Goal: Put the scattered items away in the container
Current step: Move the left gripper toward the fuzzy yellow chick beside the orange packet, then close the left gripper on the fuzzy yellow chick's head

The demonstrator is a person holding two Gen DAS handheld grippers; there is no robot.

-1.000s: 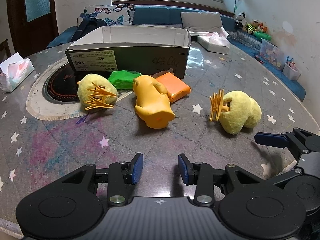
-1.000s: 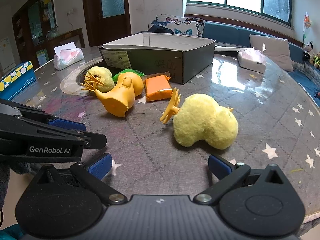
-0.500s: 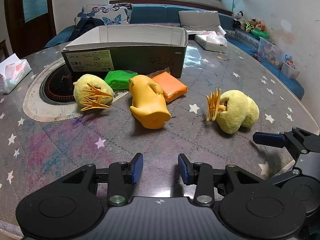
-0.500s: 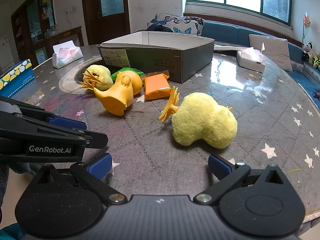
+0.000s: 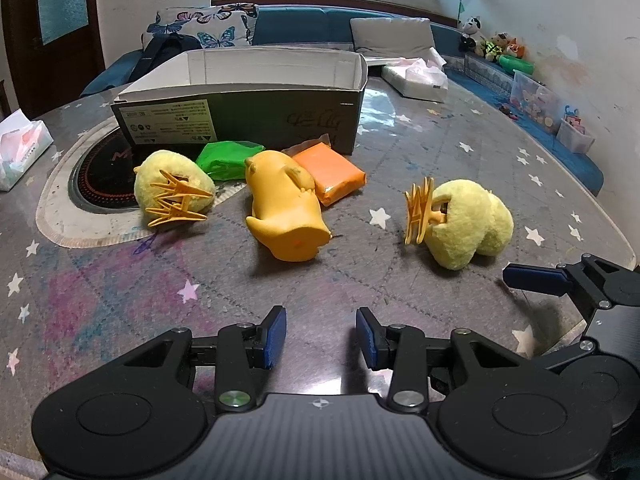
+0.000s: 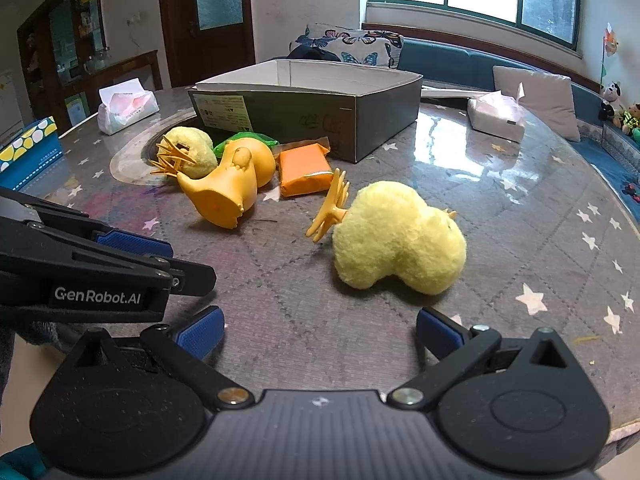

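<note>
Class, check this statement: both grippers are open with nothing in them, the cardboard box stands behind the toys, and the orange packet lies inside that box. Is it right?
Not quite. The orange packet lies on the table in front of the cardboard box, beside the orange duck, as the left wrist view shows. The rest holds: the left gripper and right gripper are open with nothing in them.

left wrist view: a slight leftward drift was noted, the open grey cardboard box [image 5: 240,120] and the toppled orange rubber duck toy [image 5: 286,208] being seen a little further left in the picture | right wrist view: the same box [image 6: 304,120] was seen marginally further up and left
</note>
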